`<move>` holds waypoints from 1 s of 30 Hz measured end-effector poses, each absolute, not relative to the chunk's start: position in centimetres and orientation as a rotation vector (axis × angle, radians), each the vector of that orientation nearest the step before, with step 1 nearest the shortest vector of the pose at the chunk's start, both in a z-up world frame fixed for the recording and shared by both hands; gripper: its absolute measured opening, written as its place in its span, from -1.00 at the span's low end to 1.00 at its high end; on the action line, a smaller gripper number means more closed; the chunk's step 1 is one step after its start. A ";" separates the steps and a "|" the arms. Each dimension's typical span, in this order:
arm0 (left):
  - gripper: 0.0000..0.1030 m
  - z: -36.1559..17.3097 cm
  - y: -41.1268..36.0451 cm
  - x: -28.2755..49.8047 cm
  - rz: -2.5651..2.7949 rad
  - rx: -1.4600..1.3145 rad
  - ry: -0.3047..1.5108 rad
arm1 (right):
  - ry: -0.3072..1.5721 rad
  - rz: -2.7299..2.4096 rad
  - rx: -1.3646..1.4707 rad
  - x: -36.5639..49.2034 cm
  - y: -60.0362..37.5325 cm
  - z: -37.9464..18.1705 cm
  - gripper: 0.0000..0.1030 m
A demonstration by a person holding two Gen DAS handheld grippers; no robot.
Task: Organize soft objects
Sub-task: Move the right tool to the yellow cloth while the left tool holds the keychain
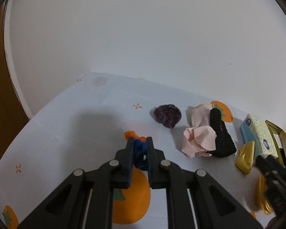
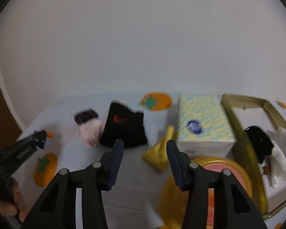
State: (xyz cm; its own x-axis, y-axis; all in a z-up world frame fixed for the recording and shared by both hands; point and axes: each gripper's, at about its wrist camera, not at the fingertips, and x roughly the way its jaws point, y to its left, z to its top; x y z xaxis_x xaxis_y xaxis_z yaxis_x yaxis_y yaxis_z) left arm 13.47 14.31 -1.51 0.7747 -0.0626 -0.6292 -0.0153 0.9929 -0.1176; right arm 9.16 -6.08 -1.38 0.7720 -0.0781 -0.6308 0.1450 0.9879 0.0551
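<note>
My left gripper [image 1: 141,139] is shut on a fuzzy blue soft toy [image 1: 139,148] with an orange end [image 1: 130,134], held just above the tablecloth. To its right lie a purple knitted ball [image 1: 168,115], a crumpled pink cloth [image 1: 199,139] and a black sock [image 1: 220,135]. My right gripper [image 2: 145,143] stands open with nothing between its fingers. A yellow pouch [image 2: 158,154] lies just beyond them, close to the right finger. The black sock [image 2: 125,127] with a red mark lies further back to the left. The right wrist view is blurred.
A tissue pack [image 2: 202,122] stands behind the pouch. At the right, a gold-rimmed box [image 2: 244,143] holds a black item [image 2: 259,141] and white cloth [image 2: 282,152]. A round gold tin [image 2: 219,171] sits under my right finger. The wall is close behind, and a hand [image 2: 11,200] shows at lower left.
</note>
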 end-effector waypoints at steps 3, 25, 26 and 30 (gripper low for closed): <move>-0.81 -1.5 14.6 13.4 -0.014 -0.122 0.675 | 0.758 -0.140 0.120 10.6 -6.1 -2.1 -0.10; -0.80 -1.6 15.3 13.2 -0.039 -0.181 0.698 | 0.939 -0.310 0.026 13.8 -7.0 -2.8 -0.60; -0.80 -1.5 15.3 13.2 -0.038 -0.182 0.696 | 0.938 -0.312 0.045 13.7 -7.1 -2.6 -0.60; -0.80 -1.5 15.2 13.0 -0.024 -0.169 0.685 | 0.971 -0.336 0.023 14.8 -6.5 -2.5 -0.60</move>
